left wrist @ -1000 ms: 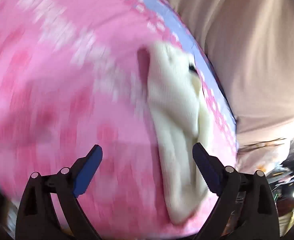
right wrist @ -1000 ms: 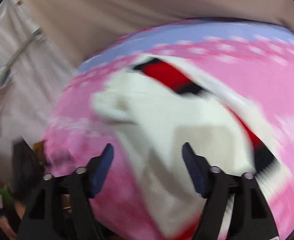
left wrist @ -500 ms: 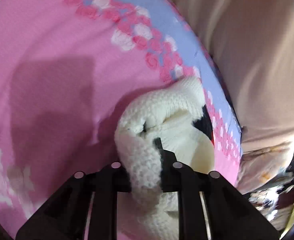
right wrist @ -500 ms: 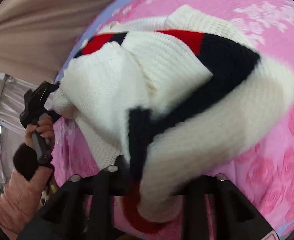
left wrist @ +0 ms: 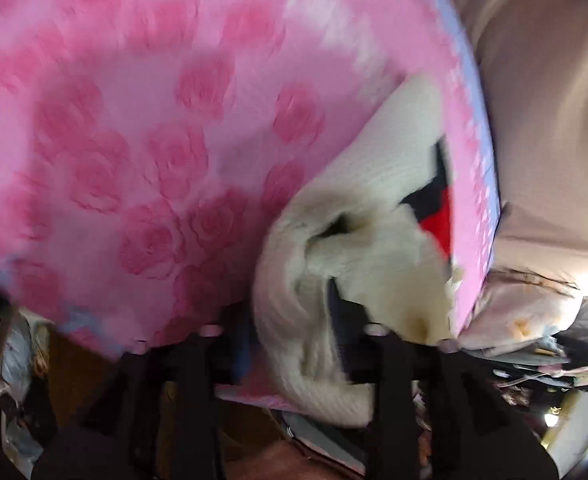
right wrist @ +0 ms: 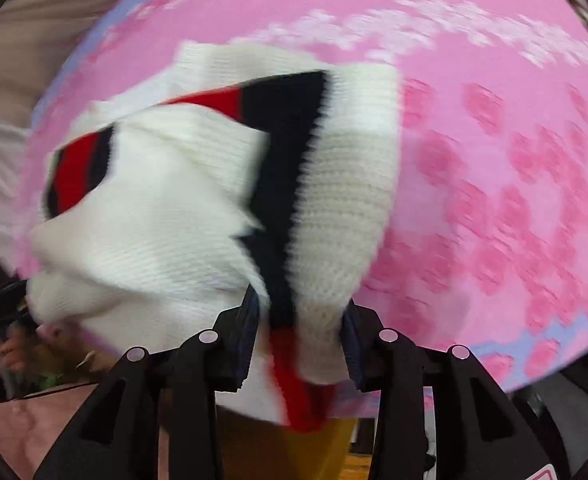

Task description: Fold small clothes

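Both your left hand-held gripper (left wrist: 290, 336) and right hand-held gripper (right wrist: 298, 344) pinch the soft, floppy knit sweater (right wrist: 166, 216), so grip its thick bunched edges.

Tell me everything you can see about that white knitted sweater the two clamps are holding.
The sweater is a small cream-white knit with navy and red bands across it. It looks soft and chunky, bunched and partly doubled over rather than flat. It lies near the edge of the pink rose-patterned bedspread. The right gripper is shut on a thick fold of it, and the left gripper is shut on another bunched part. Motion blur hides finer detail.
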Motion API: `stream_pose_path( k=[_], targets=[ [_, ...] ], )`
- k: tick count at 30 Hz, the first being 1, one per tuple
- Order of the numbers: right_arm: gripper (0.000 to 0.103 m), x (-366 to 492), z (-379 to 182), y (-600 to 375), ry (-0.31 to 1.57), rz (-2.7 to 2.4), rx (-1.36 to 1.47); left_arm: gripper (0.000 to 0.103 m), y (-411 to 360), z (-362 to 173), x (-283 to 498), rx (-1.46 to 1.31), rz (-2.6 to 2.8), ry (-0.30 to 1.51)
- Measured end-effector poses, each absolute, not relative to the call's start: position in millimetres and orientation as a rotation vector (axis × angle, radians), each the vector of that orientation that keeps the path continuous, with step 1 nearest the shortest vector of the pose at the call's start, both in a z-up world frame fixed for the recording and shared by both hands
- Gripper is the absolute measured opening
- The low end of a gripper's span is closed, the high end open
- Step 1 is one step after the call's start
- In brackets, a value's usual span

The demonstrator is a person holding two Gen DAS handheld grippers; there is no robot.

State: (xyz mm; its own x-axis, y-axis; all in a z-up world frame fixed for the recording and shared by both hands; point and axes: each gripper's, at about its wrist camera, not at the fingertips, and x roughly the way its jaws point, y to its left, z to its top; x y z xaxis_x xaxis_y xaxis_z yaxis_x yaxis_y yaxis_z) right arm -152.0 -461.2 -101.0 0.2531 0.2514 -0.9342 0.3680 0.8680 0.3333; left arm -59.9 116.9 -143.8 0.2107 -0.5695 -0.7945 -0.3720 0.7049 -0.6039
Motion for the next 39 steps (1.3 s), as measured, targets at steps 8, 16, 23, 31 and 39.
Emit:
stream_pose_path(
  k=[8, 16, 23, 31, 39],
  targets=[
    [0.071, -104.0, -85.0, -406.7, 1.139, 0.087, 0.440, 0.087, 24.2, -112.2, 10.3, -0.305, -0.496, 1.218],
    [0.010, -111.0, -43.1, -399.9, 1.005, 0.111, 0.550, 0.008, -12.2, -80.1, 51.5, -0.206, -0.707, 1.208],
    [0.028, -80.8, -104.0, -458.2, 1.171, -0.190, 0.567, 0.021, -36.7, -95.4, 124.8, -0.063, -0.513, 1.201],
    [0.034, -145.5, -54.4, -426.2, 1.028, -0.228, 0.596, 0.088, 71.1, -90.7, 15.0, -0.396, -0.373, 1.206],
    [0.034, -50.0, -55.2, -244.6, 1.144, 0.371, 0.504, 0.059, 101.0, -160.0, -54.6, -0.547, -0.337, 1.392]
  ],
)
